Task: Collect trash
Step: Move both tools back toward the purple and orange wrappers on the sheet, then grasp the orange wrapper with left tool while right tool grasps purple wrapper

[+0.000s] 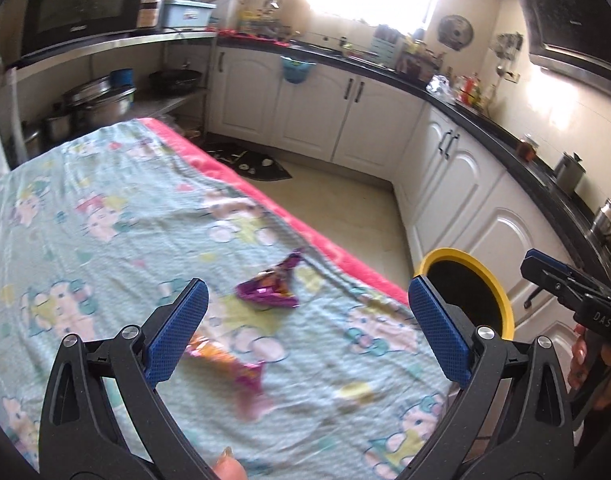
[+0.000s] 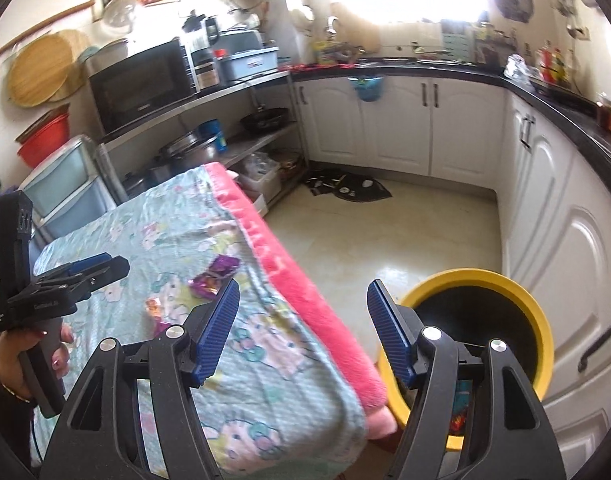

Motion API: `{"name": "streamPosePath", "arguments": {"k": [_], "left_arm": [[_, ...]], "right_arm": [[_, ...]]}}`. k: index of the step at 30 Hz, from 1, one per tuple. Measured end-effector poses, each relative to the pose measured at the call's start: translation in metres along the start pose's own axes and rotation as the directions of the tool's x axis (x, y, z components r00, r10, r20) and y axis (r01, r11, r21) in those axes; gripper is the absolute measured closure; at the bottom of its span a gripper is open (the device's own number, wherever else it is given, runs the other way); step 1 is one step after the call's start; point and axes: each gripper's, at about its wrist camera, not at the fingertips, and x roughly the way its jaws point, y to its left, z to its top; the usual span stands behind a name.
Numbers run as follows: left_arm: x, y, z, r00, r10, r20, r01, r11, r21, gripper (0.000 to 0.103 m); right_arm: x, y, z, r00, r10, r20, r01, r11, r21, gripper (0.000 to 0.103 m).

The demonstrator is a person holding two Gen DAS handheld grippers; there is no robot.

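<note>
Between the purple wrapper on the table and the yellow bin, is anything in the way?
Only the patterned cloth and its pink edge lie between the purple wrapper and the yellow bin; no other object, as the left wrist view shows.

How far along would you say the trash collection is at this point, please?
Partly done, it seems: something colourful already lies inside the yellow bin. Nothing is in hand; the left hand-held gripper and right hand-held gripper are both open and empty. Left to collect: the purple wrapper and the orange-pink wrapper on the patterned cloth.
</note>
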Motion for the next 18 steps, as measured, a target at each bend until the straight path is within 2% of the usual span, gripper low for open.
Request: {"name": "streamPosePath", "arguments": {"k": [8, 12, 17, 18], "left_arm": [[-0.017, 0.037, -0.013, 0.999, 0.053, -0.003, -0.053, 0.998, -0.045, 0.011], [-0.014, 0.054, -0.023, 0.997, 0.068, -0.033, -0.071, 0.994, -0.086, 0.011], [-0.004, 0.083, -0.039, 0.996, 0.027, -0.082, -0.043, 0.978, -0.203, 0.011], [-0.001, 0.090, -0.042, 0.996, 0.011, -0.089, -0.032, 0.972, -0.235, 0.016]], "right_arm": [[0.017, 0.036, 0.007, 0.999, 0.050, -0.021, -0.051, 0.997, -0.062, 0.039], [0.035, 0.052, 0.008, 0.996, 0.072, -0.046, -0.076, 0.993, -0.088, 0.039], [0.067, 0.068, 0.006, 0.992, 0.082, -0.093, -0.093, 0.989, -0.112, 0.039], [0.077, 0.071, 0.006, 0.991, 0.084, -0.108, -0.096, 0.989, -0.113, 0.039]]}}
